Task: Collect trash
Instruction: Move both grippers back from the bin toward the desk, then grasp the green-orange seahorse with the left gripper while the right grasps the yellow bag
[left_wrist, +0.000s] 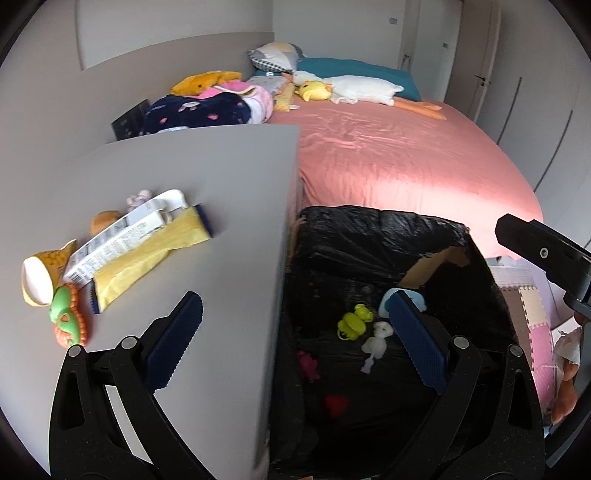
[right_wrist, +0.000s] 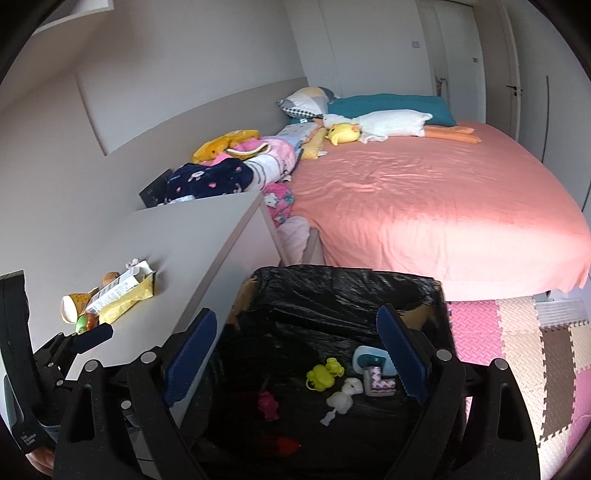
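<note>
Above lined bin (right_wrist: 332, 291): right tongs (right_wrist: 295, 354), agape.

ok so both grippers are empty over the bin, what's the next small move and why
Probably swing the left gripper left toward the yellow wrapper on the grey tabletop. Its jaws are open and empty, and wrappers still lie there while the bin holds only a few bits.

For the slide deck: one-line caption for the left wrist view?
Open left gripper straddles the grey table edge and black-lined bin; wrappers left on the table.
</note>
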